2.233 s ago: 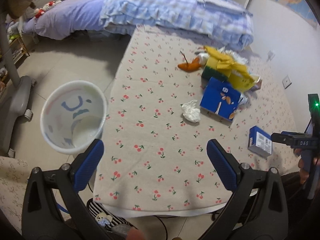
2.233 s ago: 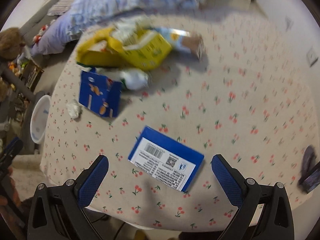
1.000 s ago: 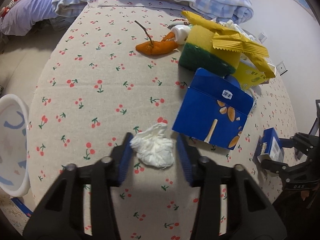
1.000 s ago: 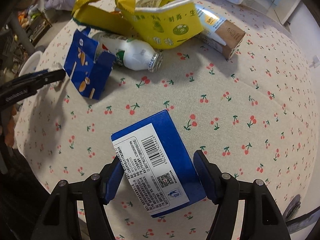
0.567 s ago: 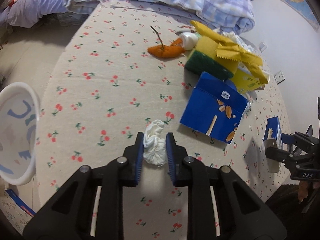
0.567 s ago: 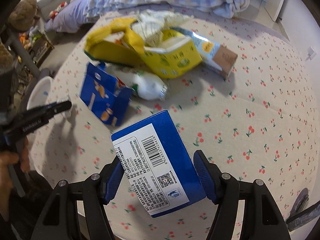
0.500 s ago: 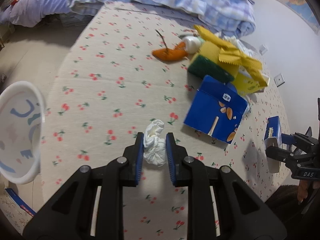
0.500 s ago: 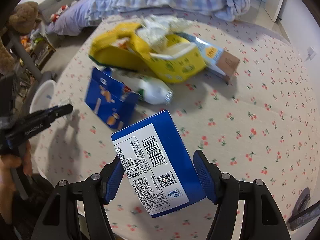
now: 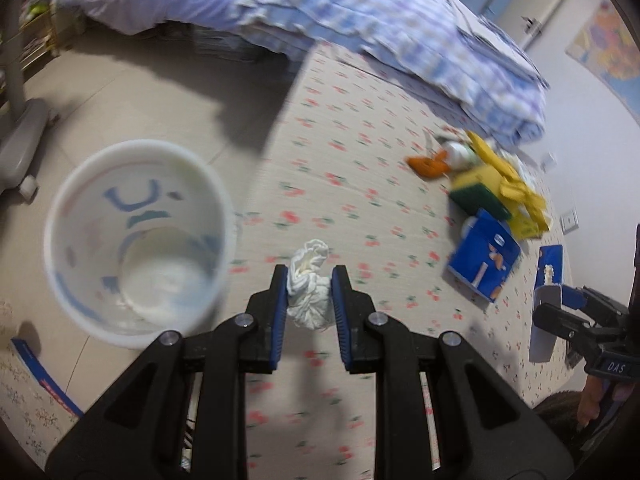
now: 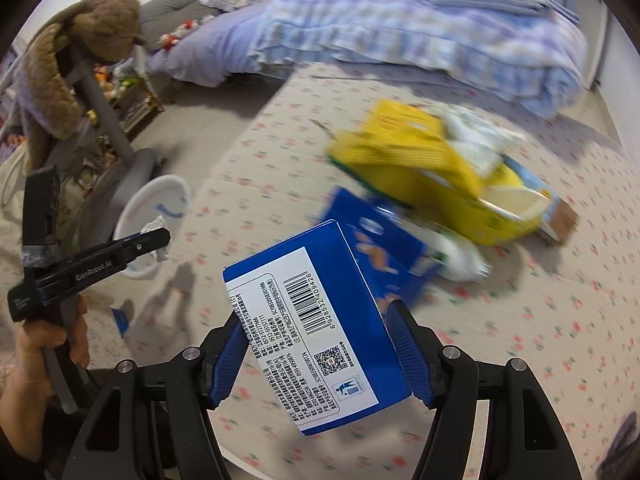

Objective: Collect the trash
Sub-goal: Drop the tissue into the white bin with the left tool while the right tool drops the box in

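Cherry-printed beige cloth covers the table [image 9: 360, 184], which stands against a bed heaped with a blue checked quilt [image 9: 384, 20]. At far left in the left wrist view a grey wheeled stand [image 9: 20, 136] sits on the pale tiled floor, and next to the table's left edge stands the round white plastic bin [image 9: 132, 240], open-mouthed, with a scrap of white at its bottom. Just right of the bin's rim, over the table's edge, the left gripper [image 9: 309, 294] has its blue pads clamped on the crumpled white tissue wad [image 9: 309, 292], which bulges out above the fingertips; nothing lies between it and the bin. Further right on the cloth lie an orange peel-like scrap [image 9: 426, 165], a yellow-and-green crumpled package [image 9: 492, 184] and an opened dark blue carton [image 9: 482, 264], all blurred. At the right edge the right gripper [image 10: 318, 338] is seen from the side. In its own view, a brown plush toy [image 10: 76, 60] hangs on the stand at left, and the jaws grip the long sides of the blue rectangular box with a white barcode label [image 10: 320, 324], held tilted above the table, the carton and yellow package behind it.
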`<state>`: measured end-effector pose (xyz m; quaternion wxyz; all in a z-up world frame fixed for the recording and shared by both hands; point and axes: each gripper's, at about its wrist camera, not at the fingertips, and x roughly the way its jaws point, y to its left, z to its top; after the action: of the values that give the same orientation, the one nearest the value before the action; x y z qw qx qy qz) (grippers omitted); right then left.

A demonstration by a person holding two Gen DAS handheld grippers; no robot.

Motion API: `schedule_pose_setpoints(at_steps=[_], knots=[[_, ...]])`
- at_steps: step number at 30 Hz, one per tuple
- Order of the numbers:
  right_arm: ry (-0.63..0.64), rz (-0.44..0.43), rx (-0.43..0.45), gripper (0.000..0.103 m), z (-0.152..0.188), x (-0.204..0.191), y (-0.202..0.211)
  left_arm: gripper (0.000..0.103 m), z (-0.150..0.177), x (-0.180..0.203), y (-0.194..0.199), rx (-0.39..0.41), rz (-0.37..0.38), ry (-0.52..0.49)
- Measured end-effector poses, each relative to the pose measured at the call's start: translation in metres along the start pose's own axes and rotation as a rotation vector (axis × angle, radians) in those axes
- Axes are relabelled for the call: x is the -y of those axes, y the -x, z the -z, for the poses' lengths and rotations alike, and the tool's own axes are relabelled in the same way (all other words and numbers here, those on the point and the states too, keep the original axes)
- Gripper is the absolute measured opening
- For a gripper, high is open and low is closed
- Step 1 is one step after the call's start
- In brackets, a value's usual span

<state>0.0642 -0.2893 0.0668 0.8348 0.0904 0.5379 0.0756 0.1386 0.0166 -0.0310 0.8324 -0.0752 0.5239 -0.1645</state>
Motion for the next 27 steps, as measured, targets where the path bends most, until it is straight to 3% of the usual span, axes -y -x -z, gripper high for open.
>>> schedule_pose_setpoints(at_steps=[12,14,15,16,18,21,27], knots=[[0.082,-0.050,0.046,0.069,0.014,-0.101,-0.071,0.024,-0.012,-0.084,0.022,0.078,-0.089,0.144],[0.090,-0.055,0.057,0.069,0.012,-0.111,-0.076,0.030,-0.014,-0.092,0.023,0.086,-0.100,0.170],[0.094,-0.058,0.060,0.069,0.010,-0.116,-0.078,0.040,-0.015,-0.096,0.023,0.087,-0.106,0.191],[0.099,-0.061,0.062,0.069,0.008,-0.121,-0.082,0.057,-0.016,-0.101,0.024,0.086,-0.115,0.217],[0.104,-0.062,0.065,0.069,0.004,-0.127,-0.085,0.077,-0.015,-0.108,0.027,0.082,-0.137,0.259],[0.110,-0.063,0.061,0.069,-0.002,-0.135,-0.091,0.082,-0.014,-0.114,0.033,0.066,-0.193,0.279],[0.107,-0.076,0.040,0.069,-0.014,-0.152,-0.107,0.089,-0.005,-0.123,0.043,0.041,-0.326,0.213]])
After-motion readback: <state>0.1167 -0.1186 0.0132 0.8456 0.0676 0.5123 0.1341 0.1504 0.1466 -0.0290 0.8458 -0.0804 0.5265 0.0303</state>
